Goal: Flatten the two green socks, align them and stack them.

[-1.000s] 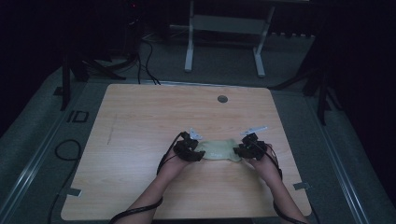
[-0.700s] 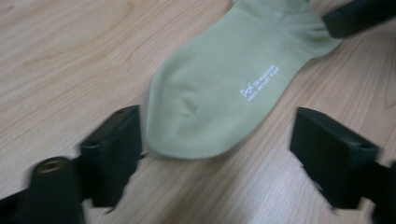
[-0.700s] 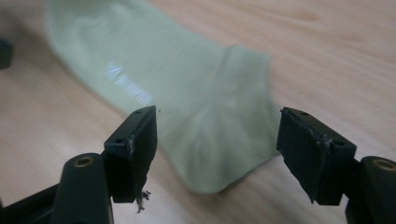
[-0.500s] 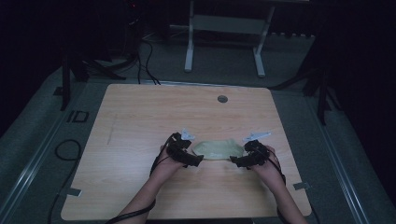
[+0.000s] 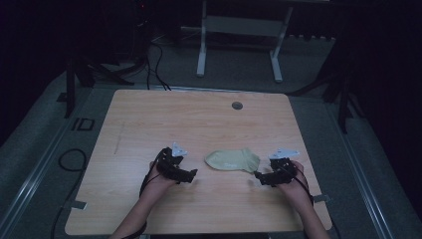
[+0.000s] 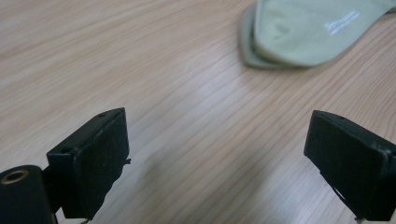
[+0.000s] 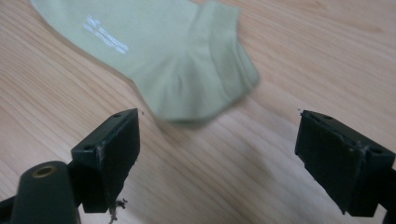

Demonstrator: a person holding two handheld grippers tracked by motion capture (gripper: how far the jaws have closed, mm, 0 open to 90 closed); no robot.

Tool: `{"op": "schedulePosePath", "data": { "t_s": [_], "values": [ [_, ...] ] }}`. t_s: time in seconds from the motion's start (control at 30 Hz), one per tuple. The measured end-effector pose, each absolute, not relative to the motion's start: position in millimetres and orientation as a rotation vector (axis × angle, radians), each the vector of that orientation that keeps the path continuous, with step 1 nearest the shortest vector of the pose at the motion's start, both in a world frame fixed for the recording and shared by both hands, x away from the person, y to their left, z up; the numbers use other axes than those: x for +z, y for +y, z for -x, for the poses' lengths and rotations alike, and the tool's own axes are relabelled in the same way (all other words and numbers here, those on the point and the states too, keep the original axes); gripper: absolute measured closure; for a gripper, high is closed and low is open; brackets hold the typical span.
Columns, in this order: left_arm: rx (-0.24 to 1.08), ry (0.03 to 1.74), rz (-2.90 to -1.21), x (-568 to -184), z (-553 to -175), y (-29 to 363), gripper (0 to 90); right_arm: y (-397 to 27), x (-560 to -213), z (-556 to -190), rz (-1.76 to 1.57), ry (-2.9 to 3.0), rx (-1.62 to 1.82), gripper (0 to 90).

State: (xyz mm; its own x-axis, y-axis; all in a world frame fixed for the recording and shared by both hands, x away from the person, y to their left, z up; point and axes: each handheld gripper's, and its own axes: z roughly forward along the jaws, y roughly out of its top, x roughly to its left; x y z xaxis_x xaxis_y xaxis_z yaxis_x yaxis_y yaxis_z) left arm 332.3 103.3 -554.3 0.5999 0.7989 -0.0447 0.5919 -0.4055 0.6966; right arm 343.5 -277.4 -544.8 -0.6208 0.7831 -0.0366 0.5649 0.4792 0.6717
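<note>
Both jaws stand wide apart, empty. The sock lies flat on the counter between the left hand-held gripper and right hand-held gripper, touching neither.

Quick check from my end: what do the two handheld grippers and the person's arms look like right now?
Both the left gripper and the right gripper are black, each topped by a grey three-cornered plate, with a thin black cable trailing back along the forearm. Up close, the fingers are blocky matt black pads with small screw holes; the right gripper's fingers look scuffed at the edges. The forearms are bare, with no sleeves visible.
</note>
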Motion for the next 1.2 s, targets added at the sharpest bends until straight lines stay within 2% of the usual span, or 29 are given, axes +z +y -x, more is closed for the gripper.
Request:
{"op": "schedulePosePath", "data": {
  "t_s": [0.27,0.43,0.97,1.2],
  "values": [
    [0.461,1.149,-2.150,-560,-318,127,6.5,-299,-551,-331,-1.181,2.308,0.912,12.3],
    [0.458,1.155,-2.151,-561,-310,142,6.5,-311,-552,-322,-1.191,2.232,0.896,10.3],
    [0.471,1.236,-2.038,-565,-280,185,4.6,-348,-564,-296,-1.319,2.103,0.916,10.3],
    [0.533,1.280,-2.024,-568,-268,200,4.7,-351,-568,-282,-1.356,2.057,0.905,10.3]
  ]
}}
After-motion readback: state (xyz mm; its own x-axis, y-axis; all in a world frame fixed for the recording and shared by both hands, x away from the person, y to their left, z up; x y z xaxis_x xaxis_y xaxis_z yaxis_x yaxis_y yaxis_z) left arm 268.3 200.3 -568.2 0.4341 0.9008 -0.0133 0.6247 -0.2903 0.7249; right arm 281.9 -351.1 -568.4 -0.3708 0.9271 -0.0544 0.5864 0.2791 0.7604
